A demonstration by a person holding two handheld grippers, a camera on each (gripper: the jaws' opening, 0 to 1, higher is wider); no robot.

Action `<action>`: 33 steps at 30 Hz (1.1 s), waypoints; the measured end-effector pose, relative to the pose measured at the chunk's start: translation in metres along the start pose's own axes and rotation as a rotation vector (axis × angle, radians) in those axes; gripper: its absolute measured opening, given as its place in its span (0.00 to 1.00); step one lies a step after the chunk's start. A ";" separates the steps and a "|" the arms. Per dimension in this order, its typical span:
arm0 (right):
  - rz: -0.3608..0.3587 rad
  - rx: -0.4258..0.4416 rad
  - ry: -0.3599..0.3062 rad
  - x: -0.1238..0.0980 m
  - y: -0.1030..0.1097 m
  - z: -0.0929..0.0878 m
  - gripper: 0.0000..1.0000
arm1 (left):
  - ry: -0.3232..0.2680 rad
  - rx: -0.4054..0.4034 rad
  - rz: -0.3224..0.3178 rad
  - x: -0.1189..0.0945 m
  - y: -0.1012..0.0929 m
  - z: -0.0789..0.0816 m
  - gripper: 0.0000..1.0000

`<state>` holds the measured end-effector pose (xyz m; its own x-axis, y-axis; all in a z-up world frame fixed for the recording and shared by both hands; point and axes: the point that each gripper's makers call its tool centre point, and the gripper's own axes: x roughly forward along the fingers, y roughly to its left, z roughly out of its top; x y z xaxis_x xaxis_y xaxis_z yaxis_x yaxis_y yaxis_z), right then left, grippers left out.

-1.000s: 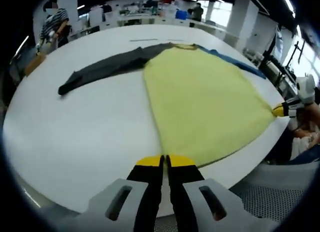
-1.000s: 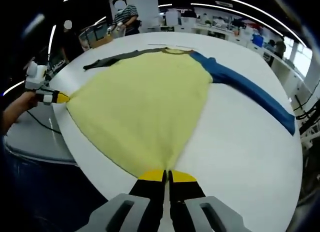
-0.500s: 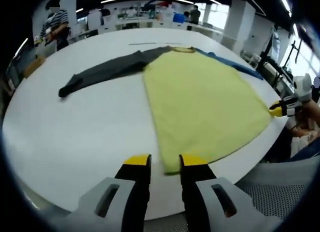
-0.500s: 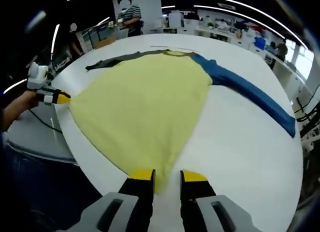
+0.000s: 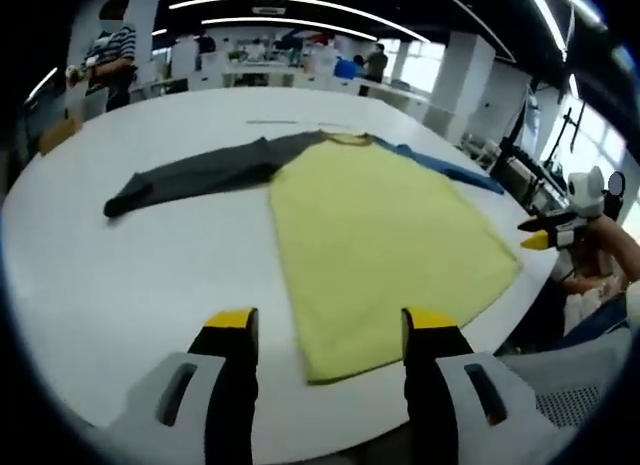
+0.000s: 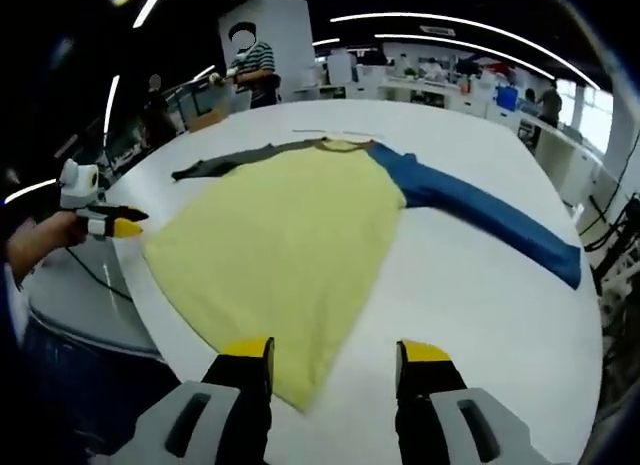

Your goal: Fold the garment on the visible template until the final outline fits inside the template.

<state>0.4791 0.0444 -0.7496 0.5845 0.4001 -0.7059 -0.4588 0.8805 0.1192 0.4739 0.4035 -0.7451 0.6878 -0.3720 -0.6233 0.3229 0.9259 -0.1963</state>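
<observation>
Both yellow-tipped grippers, left (image 5: 328, 330) and right (image 6: 336, 360), gape empty at six o'clock, leaving the yellow long-sleeved shirt (image 5: 385, 245) flat for folding.

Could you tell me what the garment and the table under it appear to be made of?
The garment looks like soft matte knit fabric: its yellow body lies limp and flat, and its blue sleeve shows soft folds. The table looks like smooth, hard white laminate or painted board with a faint sheen, though I cannot be sure.

We are holding the left gripper (image 5: 328, 330) wide open just above the near hem of the yellow shirt (image 5: 385, 245) lying flat on the white table (image 5: 120, 275).
</observation>
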 end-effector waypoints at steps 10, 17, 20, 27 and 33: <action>0.005 0.009 -0.087 0.003 -0.016 0.024 0.52 | -0.043 0.034 -0.035 -0.001 -0.009 0.011 0.72; 0.024 0.046 -0.130 0.014 -0.028 0.044 0.50 | -0.083 0.057 -0.055 -0.002 -0.013 0.019 0.79; 0.018 0.048 -0.143 0.020 -0.035 0.055 0.47 | -0.099 0.071 -0.061 -0.003 -0.013 0.022 0.81; -0.004 0.039 -0.159 0.038 -0.047 0.078 0.37 | -0.108 0.093 -0.047 -0.004 -0.009 0.023 0.81; -0.030 0.047 -0.157 0.056 -0.059 0.092 0.32 | -0.157 0.099 -0.054 -0.006 -0.010 0.032 0.79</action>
<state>0.6001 0.0384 -0.7320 0.6965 0.4050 -0.5923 -0.4102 0.9020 0.1345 0.4871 0.3943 -0.7156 0.7581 -0.4343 -0.4865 0.4196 0.8959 -0.1458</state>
